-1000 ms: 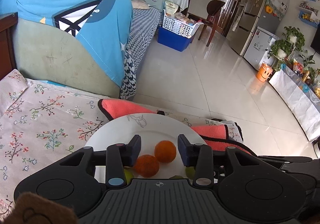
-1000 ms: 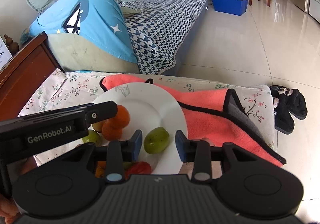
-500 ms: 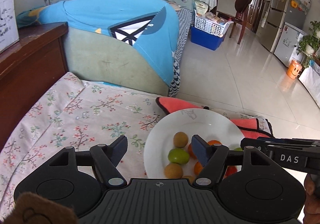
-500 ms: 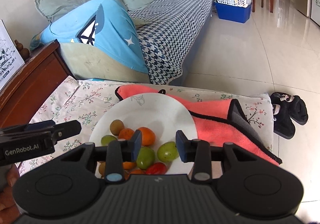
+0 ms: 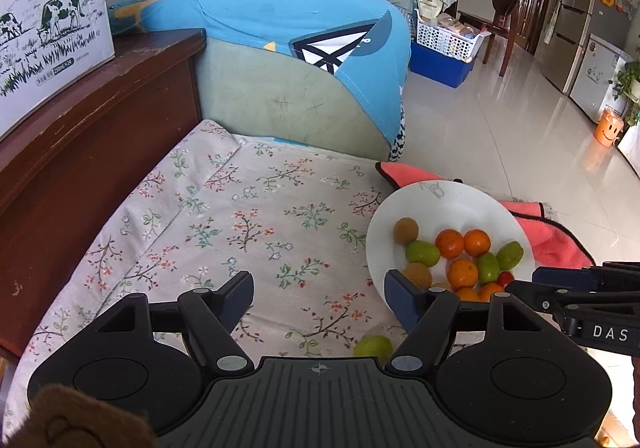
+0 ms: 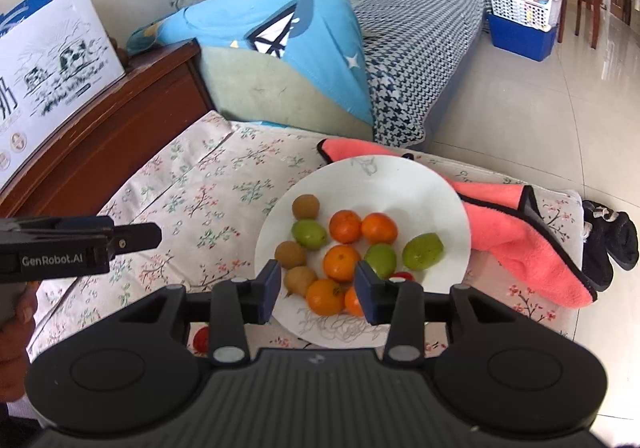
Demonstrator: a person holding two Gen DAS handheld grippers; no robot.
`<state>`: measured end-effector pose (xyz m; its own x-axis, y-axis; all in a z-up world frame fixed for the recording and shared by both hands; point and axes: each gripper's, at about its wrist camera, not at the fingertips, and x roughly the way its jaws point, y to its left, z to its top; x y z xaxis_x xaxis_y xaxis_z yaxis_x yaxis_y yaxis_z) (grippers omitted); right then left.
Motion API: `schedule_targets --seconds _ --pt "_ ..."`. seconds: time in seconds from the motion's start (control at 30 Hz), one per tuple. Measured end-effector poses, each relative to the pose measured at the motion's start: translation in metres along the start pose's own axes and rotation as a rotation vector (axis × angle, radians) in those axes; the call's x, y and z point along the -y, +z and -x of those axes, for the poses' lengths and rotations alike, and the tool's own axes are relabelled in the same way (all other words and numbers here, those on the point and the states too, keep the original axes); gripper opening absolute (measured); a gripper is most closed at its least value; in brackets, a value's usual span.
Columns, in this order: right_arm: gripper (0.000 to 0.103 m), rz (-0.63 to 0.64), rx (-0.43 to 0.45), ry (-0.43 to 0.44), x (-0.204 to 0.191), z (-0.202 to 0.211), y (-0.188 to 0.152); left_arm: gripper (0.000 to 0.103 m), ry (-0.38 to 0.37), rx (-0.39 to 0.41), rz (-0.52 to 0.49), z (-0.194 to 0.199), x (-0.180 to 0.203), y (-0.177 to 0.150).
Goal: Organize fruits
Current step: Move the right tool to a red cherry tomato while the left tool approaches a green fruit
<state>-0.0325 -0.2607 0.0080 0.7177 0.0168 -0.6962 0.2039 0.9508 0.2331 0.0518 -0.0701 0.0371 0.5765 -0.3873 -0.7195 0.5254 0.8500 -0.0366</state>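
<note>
- The round white plate (image 6: 436,200) sat on the flowery cloth (image 5: 248,216), with one edge on a pink towel (image 6: 532,248).
- On the plate lay small orange fruits (image 6: 342,262), green fruits (image 6: 422,251), brown round fruits (image 6: 306,207) and a little red one.
- One green fruit (image 5: 373,348) lay off the plate on the cloth, close under the left gripper (image 5: 319,302).
- A small red fruit (image 6: 202,338) also lay on the cloth, beside the plate.
- The left gripper's jaws stood wide apart with nothing between them.
- The right gripper (image 6: 316,290) hung over the plate. Its jaws were slowly opening and held nothing.
- The round fruits could roll if a jaw bumped them.
- The plate might tip, because the towel lifts one side.
- A hard squeeze could squash the soft red fruit.
</note>
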Motion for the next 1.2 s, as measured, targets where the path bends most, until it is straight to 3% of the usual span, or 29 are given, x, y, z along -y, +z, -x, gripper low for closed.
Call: schedule_targets --seconds 0.43,0.57,0.97,1.2 --pt "0.041 0.106 -0.130 0.112 -0.046 -0.033 -0.039 0.073 0.039 -0.067 0.035 -0.012 -0.021 -0.005" --pt "0.041 0.140 -0.152 0.132 -0.061 -0.043 -0.045 0.073 0.109 -0.095 -0.016 -0.019 -0.017 -0.009" --pt "0.040 0.189 -0.178 0.111 -0.088 -0.068 -0.051 0.075 0.125 -0.099 0.015 -0.017 -0.029 -0.009" --pt "0.032 0.199 -0.186 0.092 -0.094 -0.079 -0.053 0.075 0.125 -0.117 0.041 -0.023 -0.035 -0.010"
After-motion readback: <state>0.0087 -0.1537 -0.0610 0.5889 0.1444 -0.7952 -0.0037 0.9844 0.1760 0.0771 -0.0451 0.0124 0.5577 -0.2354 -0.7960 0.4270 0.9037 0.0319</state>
